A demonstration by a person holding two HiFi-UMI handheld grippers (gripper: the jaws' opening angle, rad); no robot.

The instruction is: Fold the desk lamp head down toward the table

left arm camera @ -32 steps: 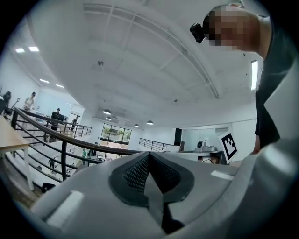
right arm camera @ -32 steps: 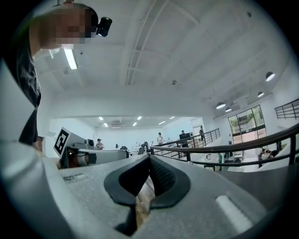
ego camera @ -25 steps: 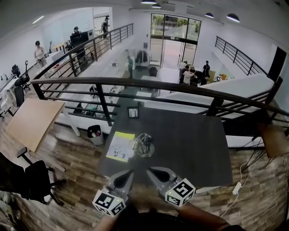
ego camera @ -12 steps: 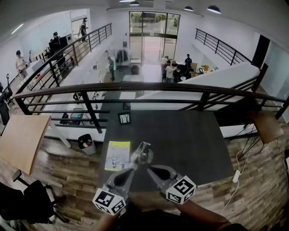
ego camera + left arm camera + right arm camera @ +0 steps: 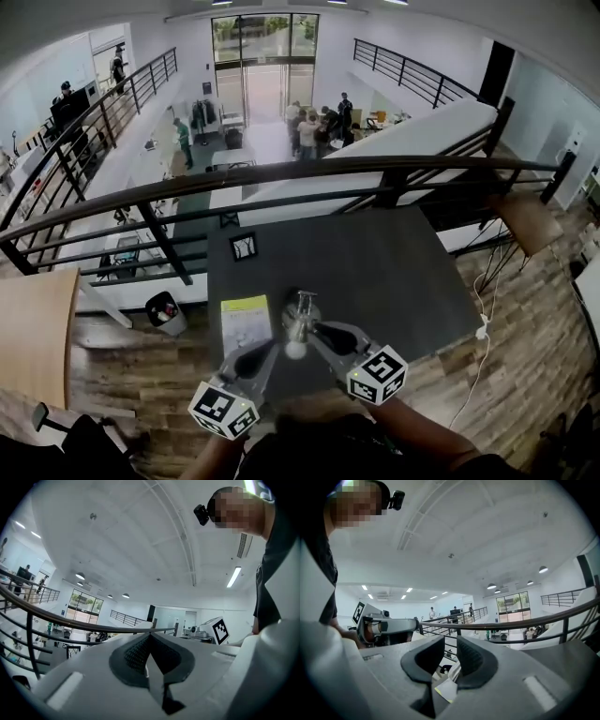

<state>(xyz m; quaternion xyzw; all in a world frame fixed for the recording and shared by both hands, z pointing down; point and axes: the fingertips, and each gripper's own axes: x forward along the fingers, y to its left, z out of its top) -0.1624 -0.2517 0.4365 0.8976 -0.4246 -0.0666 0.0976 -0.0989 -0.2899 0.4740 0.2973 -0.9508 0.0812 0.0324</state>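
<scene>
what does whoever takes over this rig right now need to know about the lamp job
Left gripper: fingers shut, nothing in them.
Right gripper: fingers have just been opening and stand apart; a pale part of the lamp shows through the gap, pads not pressing on it.
Desk lamp: near the front edge of the dark table, right of the yellow sheet, between the two grippers.
Done: nothing certain; the head's fold is hard to read from above.
Left: treat the head as unfolded, grip it and bring it down toward the table.
</scene>
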